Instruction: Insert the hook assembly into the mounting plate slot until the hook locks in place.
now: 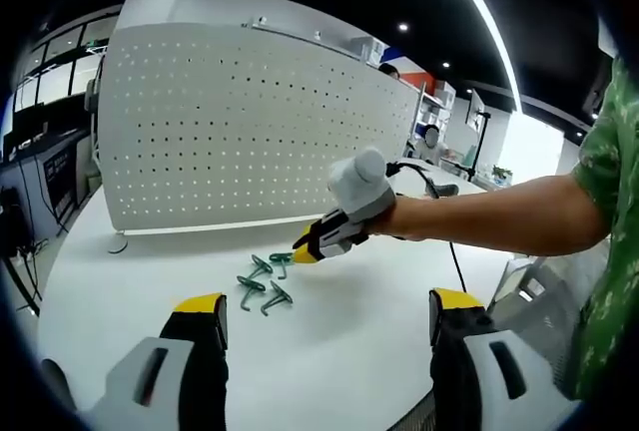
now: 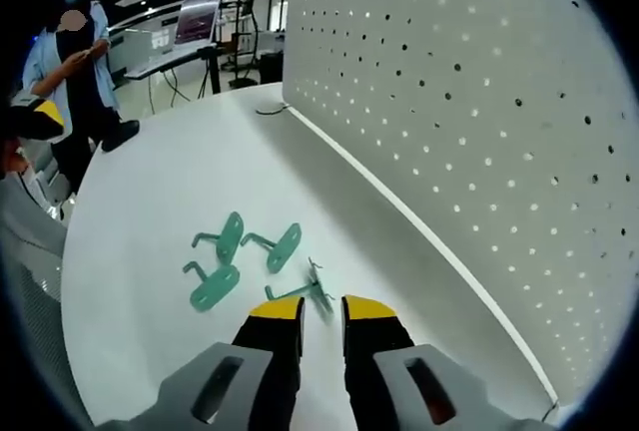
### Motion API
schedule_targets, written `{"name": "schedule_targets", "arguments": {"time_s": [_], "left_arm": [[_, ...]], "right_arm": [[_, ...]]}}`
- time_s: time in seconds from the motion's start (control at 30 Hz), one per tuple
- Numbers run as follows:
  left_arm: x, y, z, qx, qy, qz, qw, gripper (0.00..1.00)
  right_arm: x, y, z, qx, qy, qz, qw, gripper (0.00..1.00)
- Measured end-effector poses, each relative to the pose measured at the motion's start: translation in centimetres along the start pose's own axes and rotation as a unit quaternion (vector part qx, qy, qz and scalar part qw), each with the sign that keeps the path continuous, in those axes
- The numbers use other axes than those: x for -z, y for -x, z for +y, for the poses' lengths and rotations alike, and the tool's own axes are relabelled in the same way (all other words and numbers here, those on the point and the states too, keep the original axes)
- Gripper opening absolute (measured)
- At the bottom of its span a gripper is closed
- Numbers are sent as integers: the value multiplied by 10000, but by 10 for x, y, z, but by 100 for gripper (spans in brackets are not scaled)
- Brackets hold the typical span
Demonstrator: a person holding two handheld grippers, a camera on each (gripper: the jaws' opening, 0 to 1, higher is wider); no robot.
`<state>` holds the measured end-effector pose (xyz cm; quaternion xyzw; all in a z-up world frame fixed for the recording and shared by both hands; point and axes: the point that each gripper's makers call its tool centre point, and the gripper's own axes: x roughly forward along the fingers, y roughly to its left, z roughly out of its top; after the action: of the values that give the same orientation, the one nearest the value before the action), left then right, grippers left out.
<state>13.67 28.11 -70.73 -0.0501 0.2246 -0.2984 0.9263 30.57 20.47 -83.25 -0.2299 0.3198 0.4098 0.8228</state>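
— How did the right gripper [image 2: 321,313] stand?

— In its own view the yellow-tipped jaws rose close together with a narrow gap between them, and the fourth green hook [image 2: 312,287] lay on the white table [image 2: 150,221] right at their tips. Whether the tips pinched it or merely touched it, I could not tell. In the left gripper view the same gripper [image 1: 305,251] reached in from the right on a bare forearm [image 1: 499,216], its tips down at the hook cluster.

— And the left gripper [image 1: 327,316]?

— Jaws wide apart, holding nothing, hovering above the table short of the hooks.

— Where were the other hooks?

— Three green hooks [image 2: 235,256] lay loose on the table just beyond the right gripper's tips, near one another — each with a flat oval plate and a bent prong. The white pegboard [image 1: 250,122] stood upright behind them; none of the hooks was in its holes.

— Anything else?

— A person [image 2: 75,72] stood beyond the table's far edge in the right gripper view.
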Motion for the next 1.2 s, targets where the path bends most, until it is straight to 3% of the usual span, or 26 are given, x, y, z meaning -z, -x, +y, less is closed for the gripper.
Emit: {"name": "schedule_targets", "arguments": {"time_s": [1.2], "left_arm": [[3, -4, 4, 20, -6, 95, 10000, 84]], "right_arm": [[7, -8, -2, -35, 167, 44, 9998, 5]]}}
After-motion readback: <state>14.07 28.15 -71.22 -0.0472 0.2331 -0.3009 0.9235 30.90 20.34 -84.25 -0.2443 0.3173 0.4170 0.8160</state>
